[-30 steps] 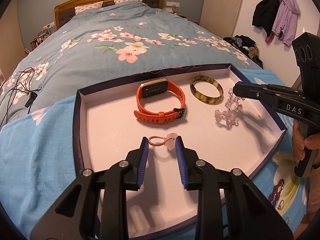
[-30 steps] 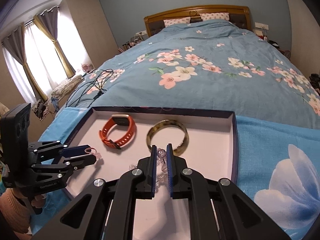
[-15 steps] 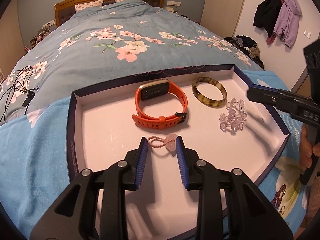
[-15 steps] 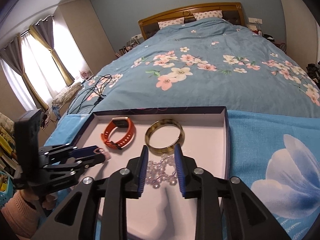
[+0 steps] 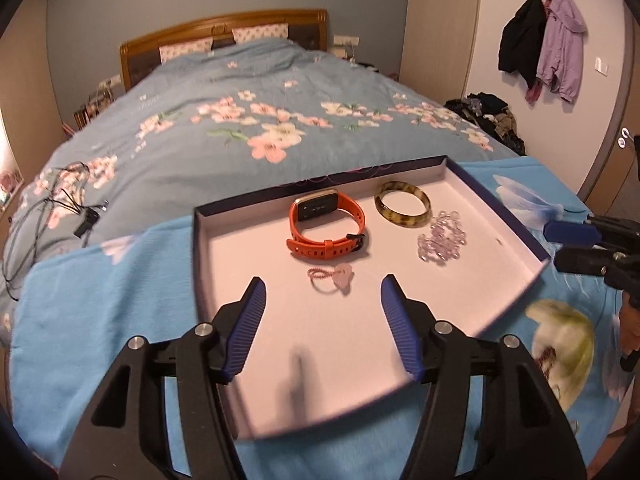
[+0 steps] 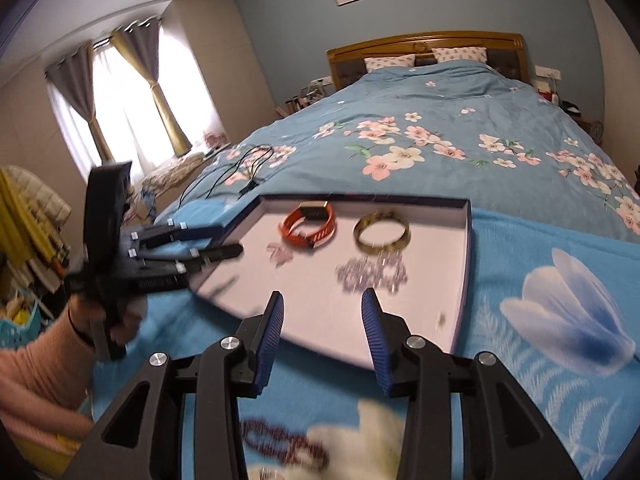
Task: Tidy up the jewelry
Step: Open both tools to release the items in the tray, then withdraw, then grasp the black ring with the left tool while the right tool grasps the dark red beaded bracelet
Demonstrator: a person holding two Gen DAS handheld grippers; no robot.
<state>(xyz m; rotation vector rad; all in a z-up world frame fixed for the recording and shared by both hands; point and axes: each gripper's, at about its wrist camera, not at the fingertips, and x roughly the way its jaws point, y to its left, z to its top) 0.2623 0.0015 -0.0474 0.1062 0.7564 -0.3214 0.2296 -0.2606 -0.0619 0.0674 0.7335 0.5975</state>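
In the left wrist view the shallow tray (image 5: 472, 184) fills the centre of the frame, holding an orange watch (image 5: 326, 226) with its long axis running left to right, a tortoiseshell bangle (image 5: 402, 209) lying flat to its right, a clear bead bracelet (image 5: 442, 242) below the bangle, and a small pink charm loop (image 5: 332, 276) stretched sideways near centre. The left gripper (image 5: 322, 326) at the bottom has its fingers spread wide with nothing between them. In the right wrist view the right gripper (image 6: 322, 336) is likewise wide apart and empty at lower centre, over the tray's near edge.
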